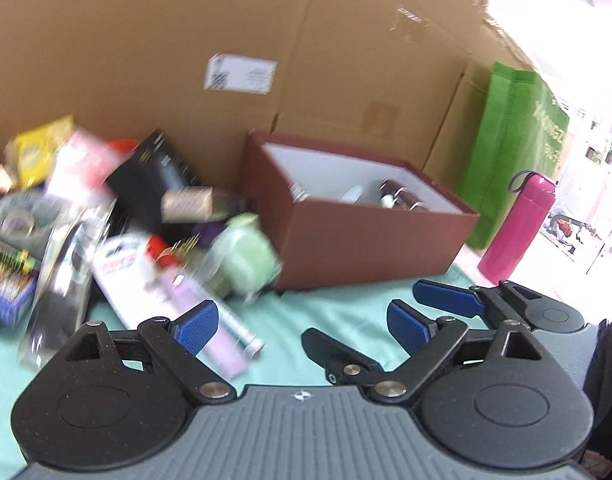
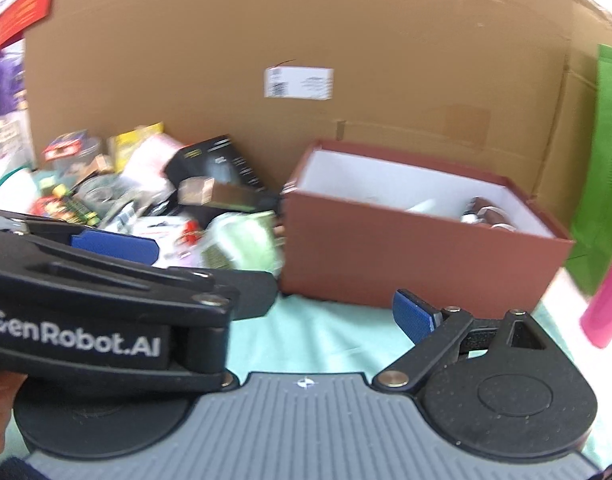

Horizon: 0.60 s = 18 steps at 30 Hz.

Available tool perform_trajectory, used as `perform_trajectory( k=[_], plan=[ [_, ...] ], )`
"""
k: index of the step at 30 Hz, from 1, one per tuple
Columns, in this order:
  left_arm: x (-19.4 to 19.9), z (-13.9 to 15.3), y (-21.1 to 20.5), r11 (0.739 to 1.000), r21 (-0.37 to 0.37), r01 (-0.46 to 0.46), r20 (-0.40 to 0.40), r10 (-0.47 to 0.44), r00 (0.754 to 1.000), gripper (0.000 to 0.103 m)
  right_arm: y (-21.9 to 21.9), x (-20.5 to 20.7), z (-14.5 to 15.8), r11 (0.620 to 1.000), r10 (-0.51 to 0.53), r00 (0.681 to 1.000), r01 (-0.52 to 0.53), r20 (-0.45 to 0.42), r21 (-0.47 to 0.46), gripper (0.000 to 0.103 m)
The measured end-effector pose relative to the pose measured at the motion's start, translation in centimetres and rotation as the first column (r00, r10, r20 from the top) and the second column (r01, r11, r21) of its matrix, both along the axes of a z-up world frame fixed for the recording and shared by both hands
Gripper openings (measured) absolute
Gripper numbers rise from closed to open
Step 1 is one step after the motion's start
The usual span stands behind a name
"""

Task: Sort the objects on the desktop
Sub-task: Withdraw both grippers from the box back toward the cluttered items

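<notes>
A heap of desktop objects [image 1: 118,216] lies on the green cloth at the left: a pale green item [image 1: 246,256], a black box [image 1: 154,172], a tape roll [image 1: 18,216], a white-and-pink pack [image 1: 162,292]. The heap also shows in the right wrist view [image 2: 154,200]. A dark red box [image 1: 369,240] with a white inside stands right of it and holds several small items [image 1: 397,196]; it also shows in the right wrist view [image 2: 421,256]. My left gripper [image 1: 302,320] is open and empty above the cloth. My right gripper [image 2: 274,304] is open and empty; the left gripper [image 2: 106,300] hides its left finger.
Large cardboard boxes [image 1: 226,60] wall the back. A green bag [image 1: 513,152] and a pink bottle [image 1: 517,232] stand to the right of the red box. The right gripper [image 1: 485,308] sits close beside my left one.
</notes>
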State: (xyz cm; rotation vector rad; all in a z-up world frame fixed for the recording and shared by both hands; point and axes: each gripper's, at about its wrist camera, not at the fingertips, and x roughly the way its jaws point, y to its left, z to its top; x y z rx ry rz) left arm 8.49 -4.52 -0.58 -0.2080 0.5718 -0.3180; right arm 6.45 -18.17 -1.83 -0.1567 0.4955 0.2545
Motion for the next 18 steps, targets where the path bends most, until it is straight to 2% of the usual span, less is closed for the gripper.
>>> perform_trajectory(
  k=[5, 11, 15, 18],
  plan=[
    [0.0, -2.0, 2.4, 0.998, -0.001, -0.055, -0.080, 0.055, 0.995, 0.094, 2.0, 0.2, -1.8, 0.997, 0.061, 0.997, -0.059, -0.055, 0.045, 0.093],
    [0.9, -3.5, 5.7, 0.987, -0.029, -0.161, -0.144, 0.155, 0.977, 0.094, 3.8, 0.9, -3.5, 0.993, 0.097, 0.987, -0.089, -0.125, 0.071, 0.093],
    [1.0, -3.7, 7.1, 0.981, -0.036, -0.190, -0.138, 0.184, 0.973, 0.092, 4.4, 1.3, -3.9, 0.993, 0.107, 0.987, -0.101, -0.122, 0.058, 0.092],
    [0.5, -3.2, 8.1, 0.979, -0.030, -0.203, -0.100, 0.199, 0.975, 0.091, 4.8, 1.5, -3.9, 0.993, 0.115, 0.986, -0.110, -0.120, 0.048, 0.091]
  ],
)
